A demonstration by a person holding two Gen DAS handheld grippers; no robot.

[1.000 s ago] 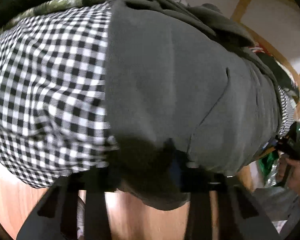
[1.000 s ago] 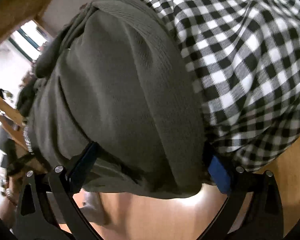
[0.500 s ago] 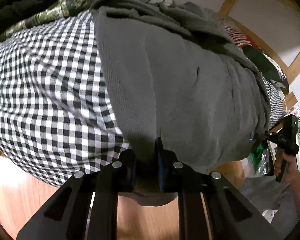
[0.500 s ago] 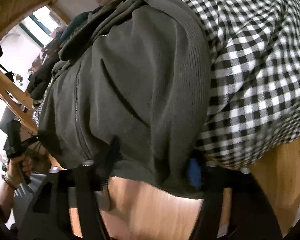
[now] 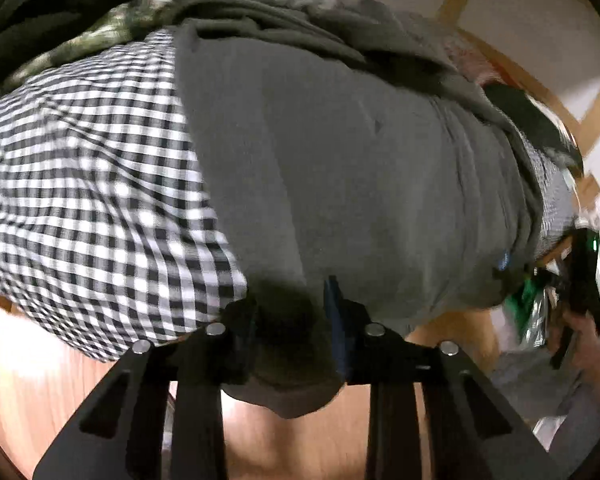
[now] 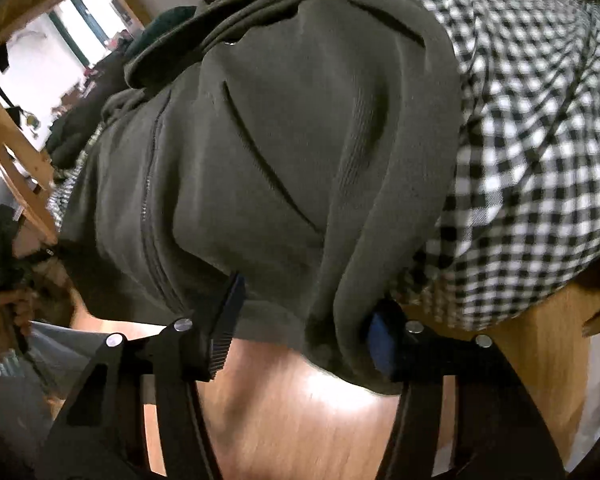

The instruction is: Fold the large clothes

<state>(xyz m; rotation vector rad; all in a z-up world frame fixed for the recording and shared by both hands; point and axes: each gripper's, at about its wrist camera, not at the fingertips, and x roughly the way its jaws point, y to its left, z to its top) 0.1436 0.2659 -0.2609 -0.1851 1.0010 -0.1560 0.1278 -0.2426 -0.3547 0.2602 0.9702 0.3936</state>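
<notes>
A grey zip hoodie (image 5: 360, 160) (image 6: 280, 140) lies spread over a black-and-white checked cloth (image 5: 80, 180) (image 6: 540, 140). My left gripper (image 5: 292, 320) has one bottom corner of the hoodie bunched between its pads and lifted off the table; its jaws are opening a little. My right gripper (image 6: 304, 320) straddles the other bottom corner. Its jaws are closing with the hem between them, and the ribbed face of the left pad still shows bare. Each view shows the other gripper small at its edge, held by a hand (image 5: 584, 340) (image 6: 8, 312).
The checked cloth covers a wooden table (image 5: 40, 380) (image 6: 300, 420) whose bare front edge is under my fingers. Other clothes are piled at the far side (image 5: 80, 40). A wooden frame (image 5: 540, 92) (image 6: 4, 140) stands beyond. A green bag (image 5: 528, 312) is below the table.
Both grippers have risen and the hoodie's near edge has come up with them. The right jaws have narrowed from wide open around the hem. The left jaws stand wider than half a second ago.
</notes>
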